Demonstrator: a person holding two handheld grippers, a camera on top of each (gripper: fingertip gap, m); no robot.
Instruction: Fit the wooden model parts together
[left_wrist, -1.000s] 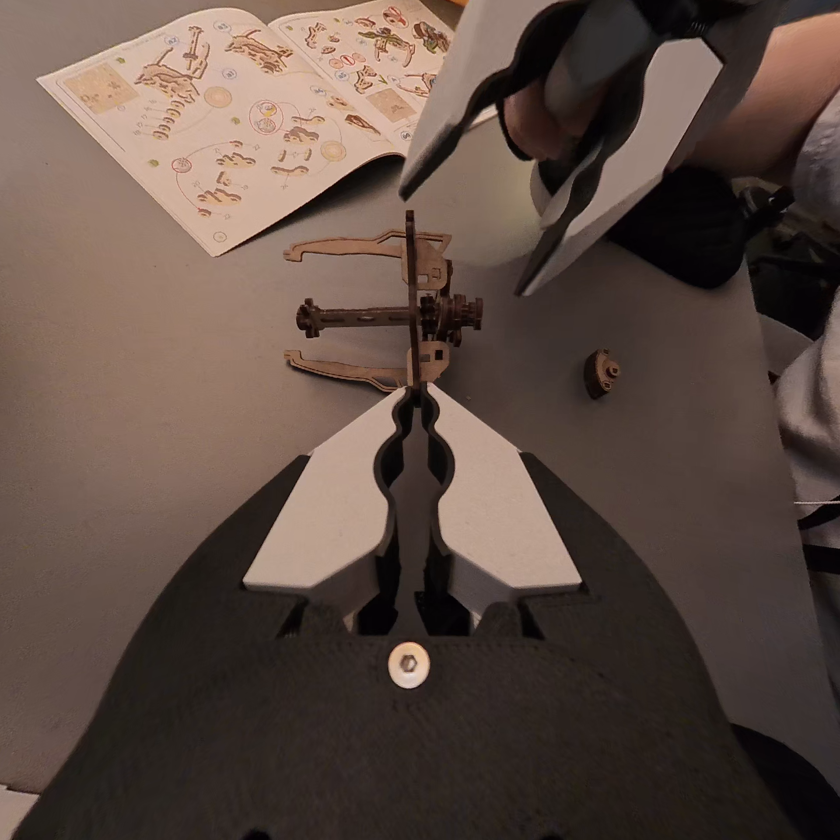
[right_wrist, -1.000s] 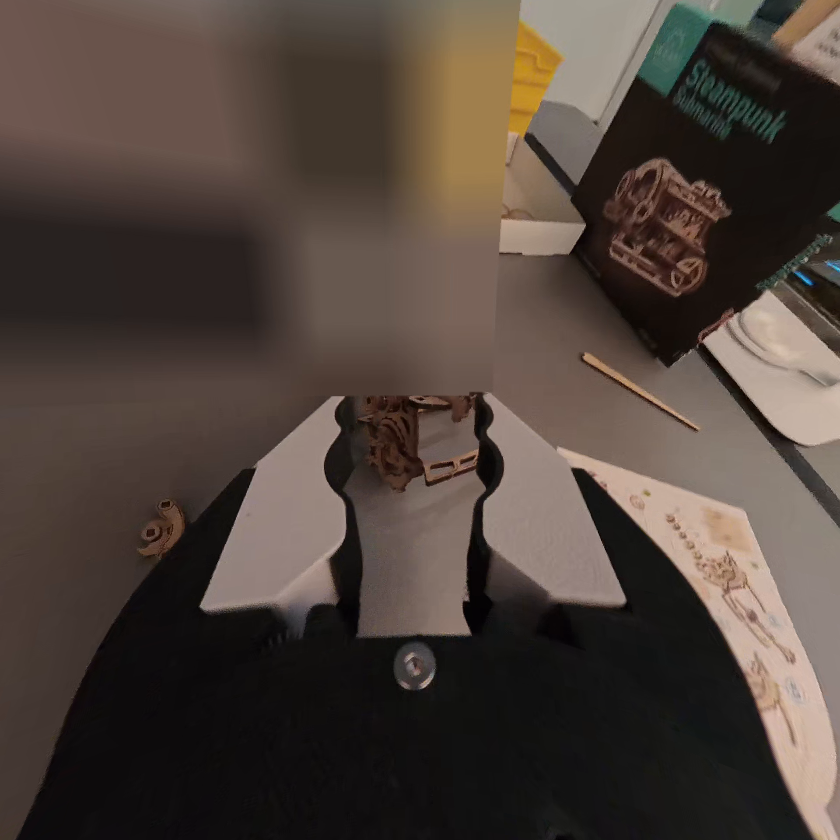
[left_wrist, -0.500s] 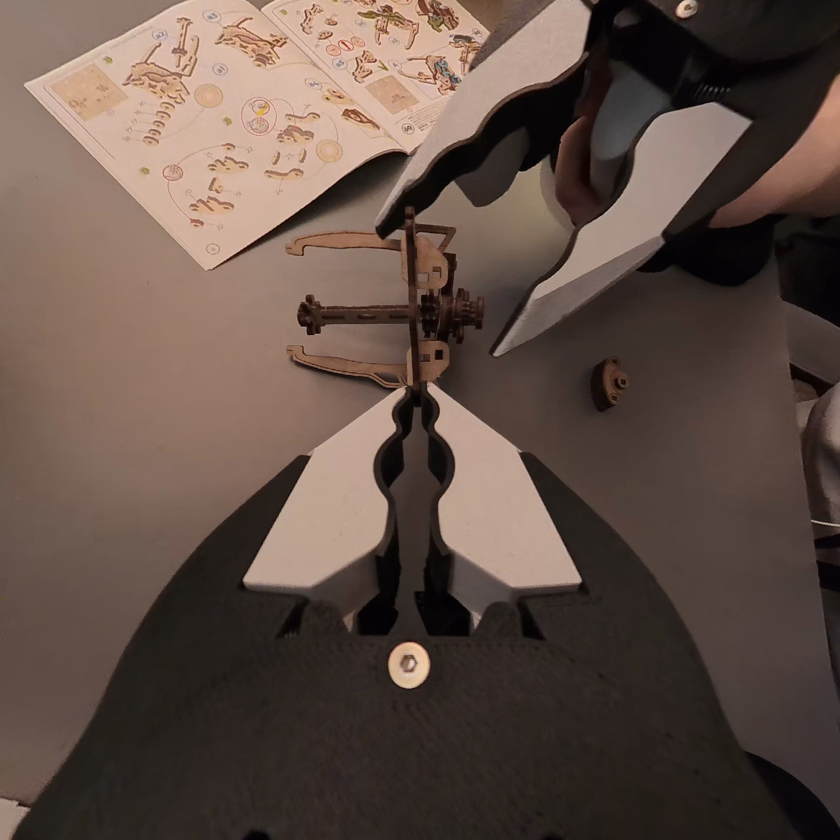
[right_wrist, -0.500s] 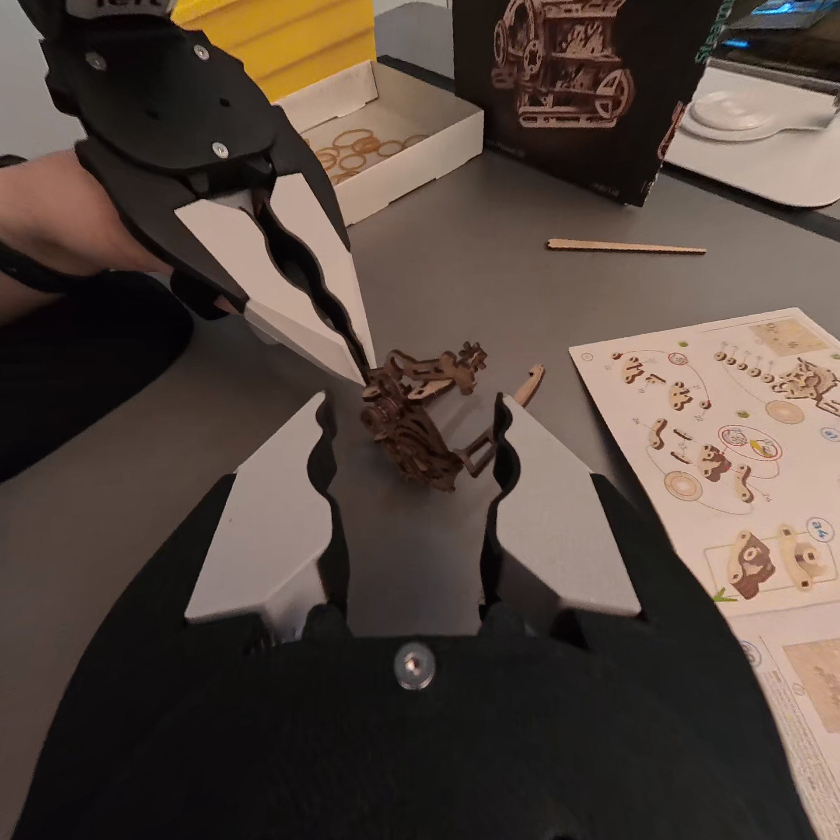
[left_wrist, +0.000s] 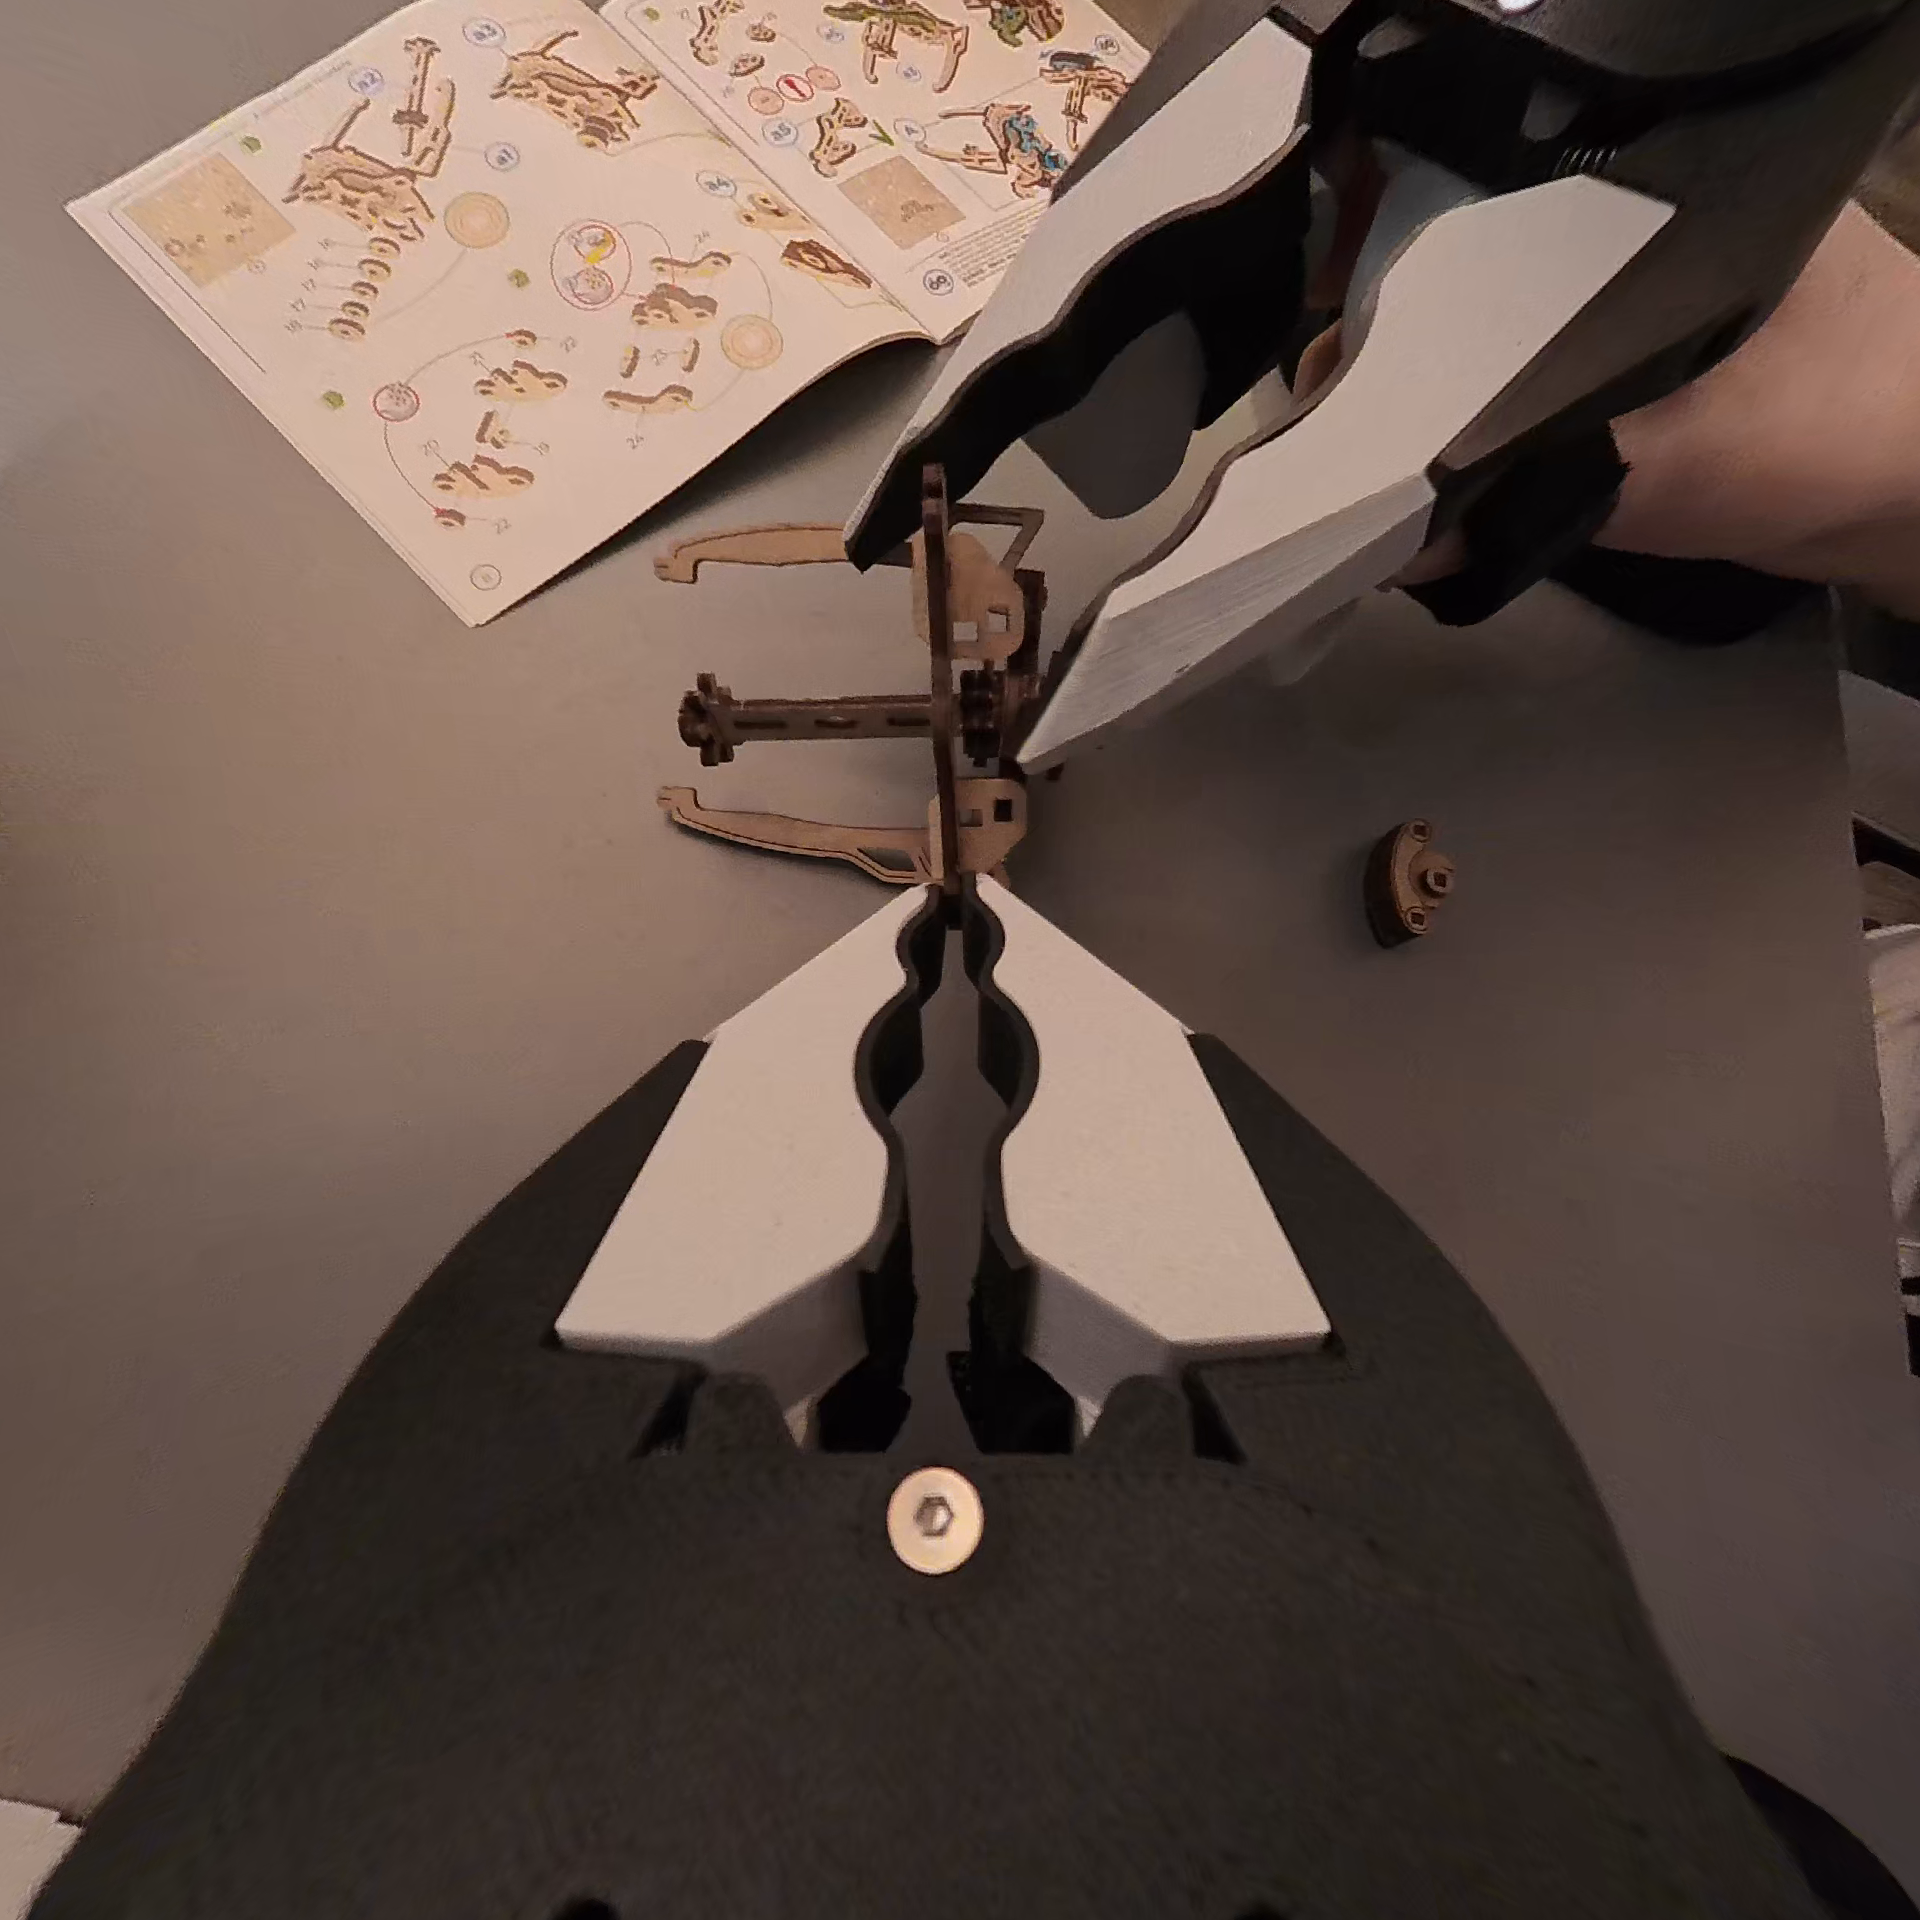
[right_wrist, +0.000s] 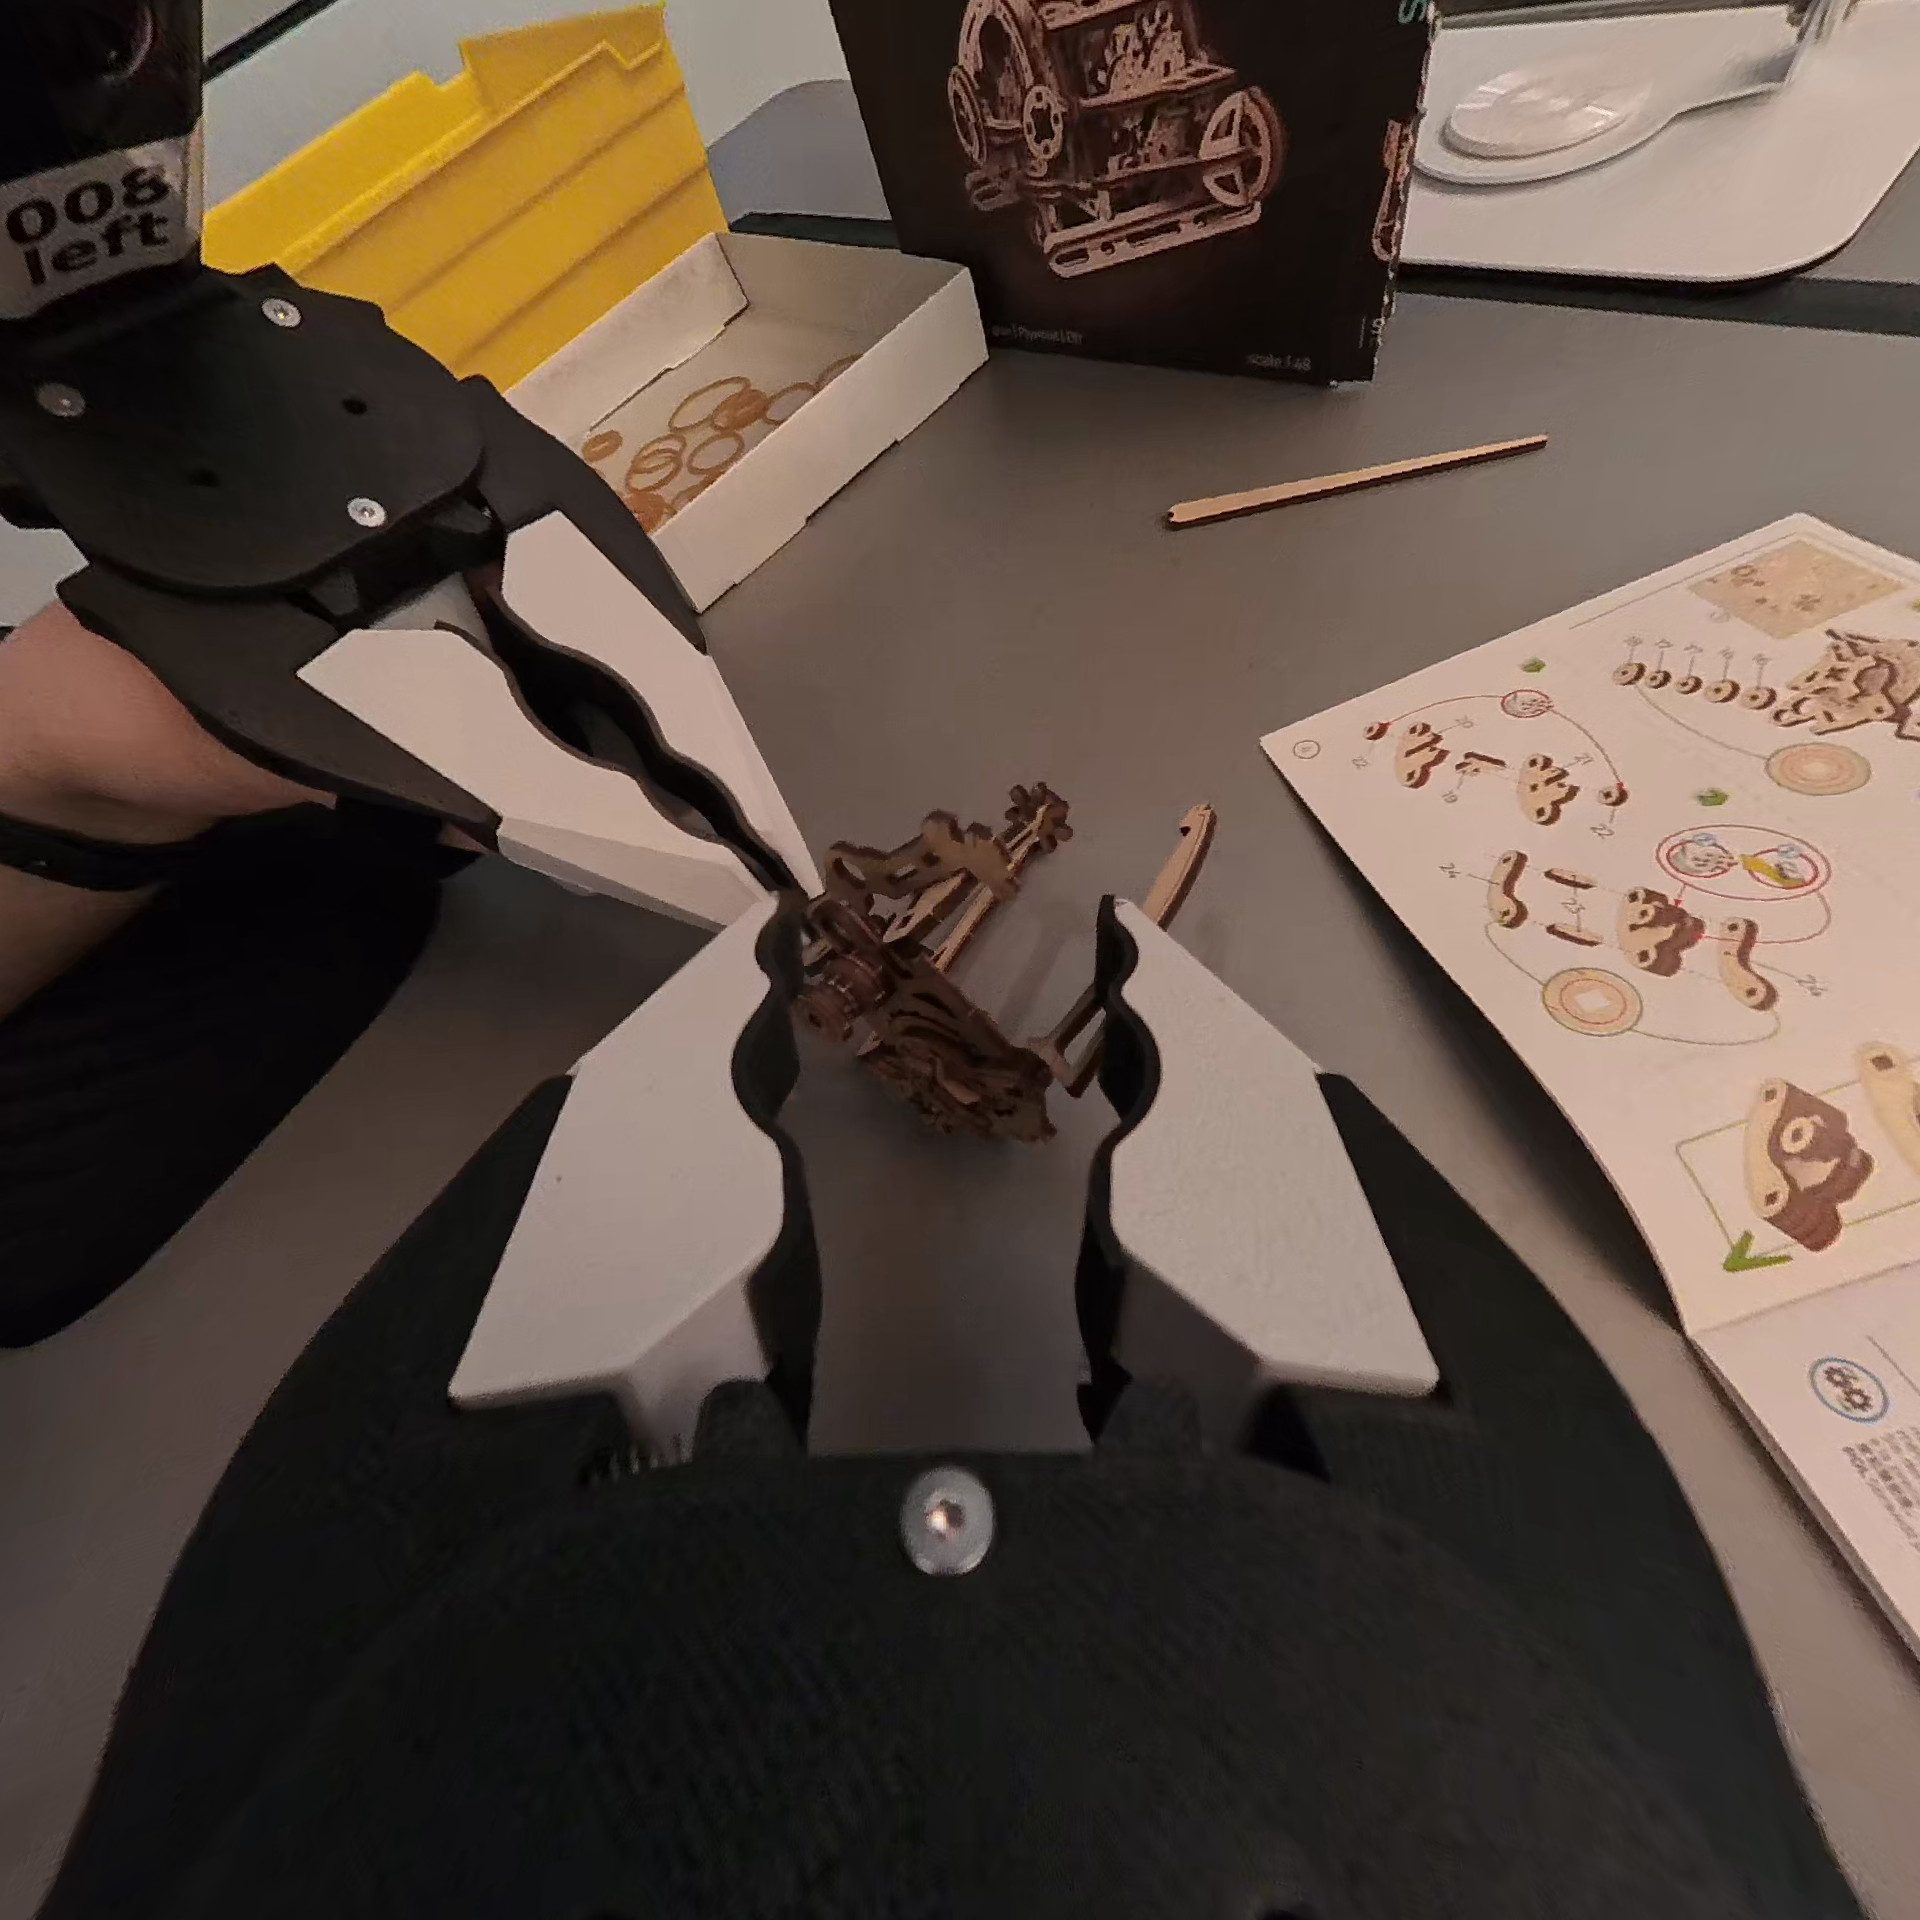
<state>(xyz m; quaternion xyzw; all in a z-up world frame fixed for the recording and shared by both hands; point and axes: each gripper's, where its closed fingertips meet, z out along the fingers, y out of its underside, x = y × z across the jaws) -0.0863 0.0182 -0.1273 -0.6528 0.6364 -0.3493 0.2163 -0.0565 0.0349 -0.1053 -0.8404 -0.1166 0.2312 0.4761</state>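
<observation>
Your left gripper pinches the upright plate of the brown laser-cut wooden model assembly on the grey table, your right gripper spread wide around it, open illustrated instruction booklet beside.

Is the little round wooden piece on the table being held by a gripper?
No, the small round wooden piece lies alone on the grey table, apart from both grippers.
</observation>
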